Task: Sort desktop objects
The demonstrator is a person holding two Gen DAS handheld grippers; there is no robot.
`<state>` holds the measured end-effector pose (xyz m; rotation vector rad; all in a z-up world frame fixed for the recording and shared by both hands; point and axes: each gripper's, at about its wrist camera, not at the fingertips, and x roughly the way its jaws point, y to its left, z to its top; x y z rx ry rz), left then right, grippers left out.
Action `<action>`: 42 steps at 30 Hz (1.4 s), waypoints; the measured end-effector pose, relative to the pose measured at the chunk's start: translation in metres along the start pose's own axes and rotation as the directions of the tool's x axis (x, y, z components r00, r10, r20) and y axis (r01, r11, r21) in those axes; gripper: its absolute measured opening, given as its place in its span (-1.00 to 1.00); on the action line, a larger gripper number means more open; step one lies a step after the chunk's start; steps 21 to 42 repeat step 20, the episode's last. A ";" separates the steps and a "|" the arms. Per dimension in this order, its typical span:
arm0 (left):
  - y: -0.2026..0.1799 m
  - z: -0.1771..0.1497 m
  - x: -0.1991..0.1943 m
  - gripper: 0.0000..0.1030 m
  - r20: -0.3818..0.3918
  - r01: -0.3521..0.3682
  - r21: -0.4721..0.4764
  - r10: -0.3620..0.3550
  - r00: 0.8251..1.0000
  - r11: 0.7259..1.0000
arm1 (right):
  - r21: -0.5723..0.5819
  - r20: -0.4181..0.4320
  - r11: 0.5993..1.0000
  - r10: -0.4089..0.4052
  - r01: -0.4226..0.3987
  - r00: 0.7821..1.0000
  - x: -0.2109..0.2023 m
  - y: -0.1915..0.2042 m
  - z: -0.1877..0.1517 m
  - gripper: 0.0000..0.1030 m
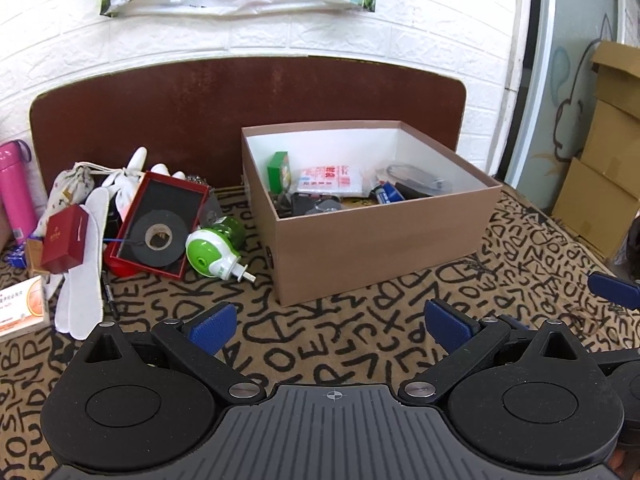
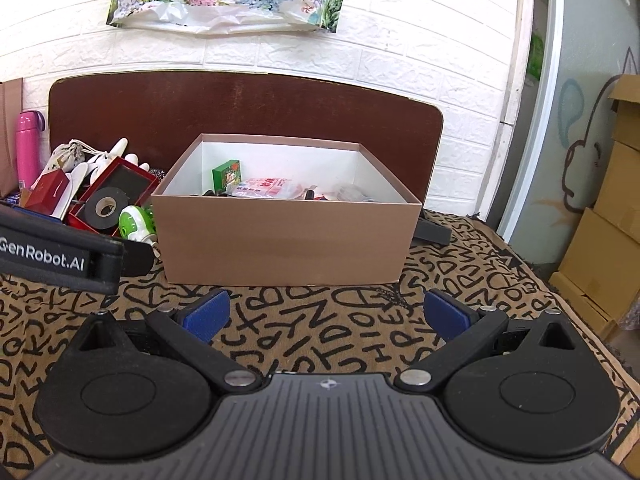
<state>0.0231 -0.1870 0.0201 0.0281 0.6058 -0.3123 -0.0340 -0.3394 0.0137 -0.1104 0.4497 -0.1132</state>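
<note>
A brown cardboard box (image 1: 384, 248) stands open on the lettered cloth and holds several small items, among them a green packet (image 1: 279, 168). It also shows in the right wrist view (image 2: 280, 248). Left of it lies a pile: a green-and-white plug-in device (image 1: 214, 250), a roll of black tape (image 1: 158, 236) in a red tray (image 1: 138, 192), a small red box (image 1: 64, 238), white gloves (image 1: 86, 280). My left gripper (image 1: 330, 326) is open and empty, in front of the box. My right gripper (image 2: 326, 316) is open and empty, facing the box's front wall.
A pink bottle (image 1: 14, 192) stands at far left, a white-and-orange carton (image 1: 22, 304) lies near the left edge. A brown board (image 1: 240, 120) leans on the white brick wall. Cardboard cartons (image 2: 612, 216) stack at right. The left gripper's body (image 2: 60, 252) crosses the right wrist view.
</note>
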 end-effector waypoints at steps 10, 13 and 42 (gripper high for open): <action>0.003 -0.006 -0.006 1.00 0.004 0.002 -0.004 -0.002 1.000 1.000 | -0.013 -0.009 1.000 0.015 -0.015 1.000 -0.003 0.009 -0.005 0.99; 0.004 -0.007 -0.005 1.00 -0.001 0.011 -0.001 -0.011 1.000 1.000 | -0.011 -0.011 1.000 0.015 -0.015 1.000 -0.002 0.010 -0.004 0.99; 0.002 -0.008 -0.005 1.00 0.004 0.022 0.006 -0.022 1.000 1.000 | -0.009 -0.013 1.000 0.012 -0.012 1.000 -0.002 0.011 -0.004 0.99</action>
